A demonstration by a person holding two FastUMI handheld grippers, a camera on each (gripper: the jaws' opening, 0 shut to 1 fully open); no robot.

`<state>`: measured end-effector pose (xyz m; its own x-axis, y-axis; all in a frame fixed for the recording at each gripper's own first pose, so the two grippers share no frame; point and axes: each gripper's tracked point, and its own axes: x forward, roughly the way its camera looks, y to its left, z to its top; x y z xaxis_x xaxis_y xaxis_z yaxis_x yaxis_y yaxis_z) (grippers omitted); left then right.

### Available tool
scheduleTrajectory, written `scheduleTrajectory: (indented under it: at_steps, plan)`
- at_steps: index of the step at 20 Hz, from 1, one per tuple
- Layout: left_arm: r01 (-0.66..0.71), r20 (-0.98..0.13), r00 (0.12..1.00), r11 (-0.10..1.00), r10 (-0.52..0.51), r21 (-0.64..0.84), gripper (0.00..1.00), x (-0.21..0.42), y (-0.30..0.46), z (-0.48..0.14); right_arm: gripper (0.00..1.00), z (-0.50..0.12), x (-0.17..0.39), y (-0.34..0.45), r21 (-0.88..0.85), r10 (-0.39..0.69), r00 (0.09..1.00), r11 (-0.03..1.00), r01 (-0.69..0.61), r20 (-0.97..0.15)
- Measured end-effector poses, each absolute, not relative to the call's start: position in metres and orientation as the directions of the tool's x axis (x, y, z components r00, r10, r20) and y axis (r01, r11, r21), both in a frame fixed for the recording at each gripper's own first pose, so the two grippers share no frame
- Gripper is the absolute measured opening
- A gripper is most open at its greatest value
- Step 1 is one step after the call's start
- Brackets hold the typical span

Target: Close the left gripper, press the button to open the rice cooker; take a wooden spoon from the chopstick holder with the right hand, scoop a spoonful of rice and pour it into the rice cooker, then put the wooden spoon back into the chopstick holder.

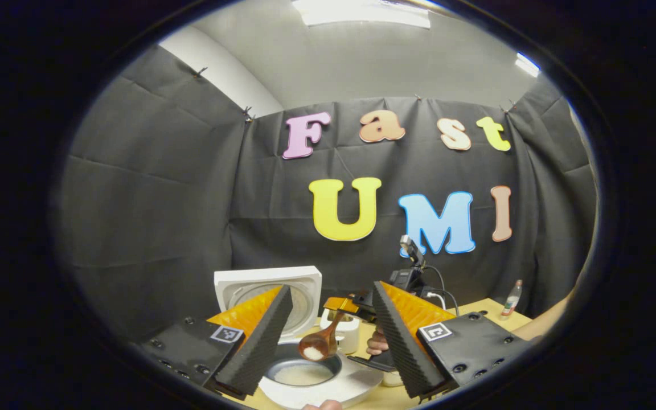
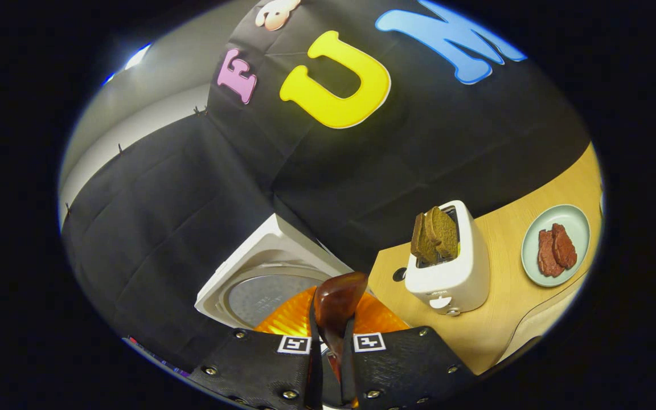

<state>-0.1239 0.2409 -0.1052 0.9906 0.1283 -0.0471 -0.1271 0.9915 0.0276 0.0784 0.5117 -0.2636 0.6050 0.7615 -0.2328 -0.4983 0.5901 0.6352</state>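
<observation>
Right gripper (image 2: pixel 328 353) has its two fingers clenched on the handle of the wooden spoon (image 2: pixel 336 304), which rises between them in the right gripper view. Left gripper (image 1: pixel 331 341) is released, its fingers spread wide apart at the bottom of the left gripper view with nothing between them.

Seen through that gap, the spoon's bowl (image 1: pixel 318 344) is tipped over the open rice cooker (image 1: pixel 316 378), with a small heap of white rice (image 1: pixel 312 353) in it. Below it, the cooker's pot holds a layer of rice (image 1: pixel 303 374). The cooker stands at the near edge of the worktop (image 1: pixel 479 310). Its lid (image 1: pixel 268 290) is up, standing behind the pot; in the right gripper view the same lid (image 2: pixel 265 273) lies just past the fingers. The person's hand (image 1: pixel 377 343) shows beside the cooker under the farther gripper that carries the spoon. A white cup-like holder (image 1: pixel 346 333) stands just behind the spoon; what it holds cannot be told.

Farther along the worktop in the right gripper view stands a white toaster (image 2: pixel 447 273) with two slices of brown bread (image 2: pixel 435 233) sticking up from it. Near the right edge is a pale green plate (image 2: pixel 556 245) with two pieces of red meat (image 2: pixel 556 250). A small bottle (image 1: pixel 511 299) stands toward the far right corner in the left gripper view.
</observation>
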Motion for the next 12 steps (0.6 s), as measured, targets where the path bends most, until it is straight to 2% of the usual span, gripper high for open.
scheduleTrajectory:
  at_steps: [12]
  plan:
    - [-0.138,-0.055,0.989,0.990,0.138,0.006,1.00,-0.152,0.274,-0.121,0.13,-0.284,0.051,0.545,0.455,0.755,0.595,0.648,-0.610,-0.277]
